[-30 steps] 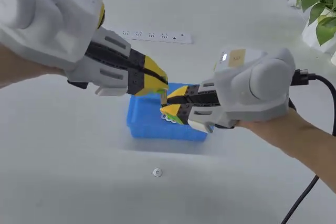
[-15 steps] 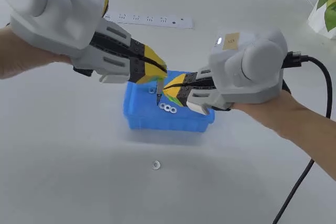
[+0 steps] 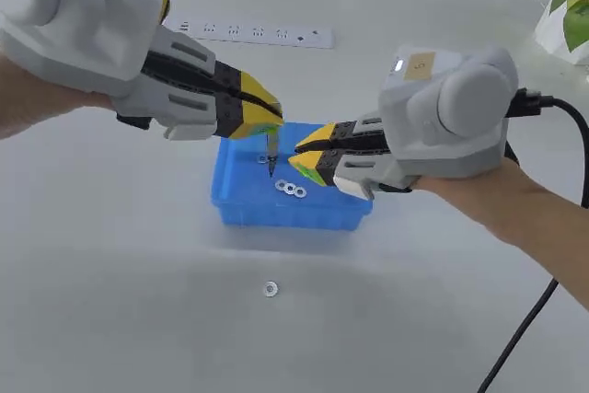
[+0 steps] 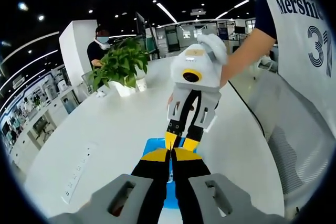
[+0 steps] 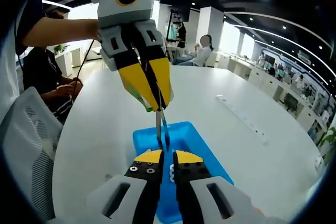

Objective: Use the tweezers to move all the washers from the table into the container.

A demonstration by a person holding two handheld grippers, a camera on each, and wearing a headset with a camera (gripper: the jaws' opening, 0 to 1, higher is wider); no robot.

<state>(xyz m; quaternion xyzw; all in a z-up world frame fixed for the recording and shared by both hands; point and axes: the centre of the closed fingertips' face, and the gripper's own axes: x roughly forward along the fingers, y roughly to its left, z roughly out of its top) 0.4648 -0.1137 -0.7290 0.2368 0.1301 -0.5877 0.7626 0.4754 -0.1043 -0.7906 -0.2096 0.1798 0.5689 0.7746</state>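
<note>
In the head view the left gripper (image 3: 274,122) has its jaws clamped on the upper end of the tweezers (image 3: 271,154), which point down into the blue container (image 3: 276,214). The right gripper (image 3: 300,156) faces it just beside, jaws drawn together over the same container. 3 washers (image 3: 291,190) lie inside the container, and 1 washer (image 3: 270,289) sits on the white table (image 3: 129,310) in front of it, well apart. A power strip (image 3: 253,34) lies beyond, and in the left gripper view the person's white jersey (image 4: 299,51) reads "Mershi", cut off at the edge, and "31".
</note>
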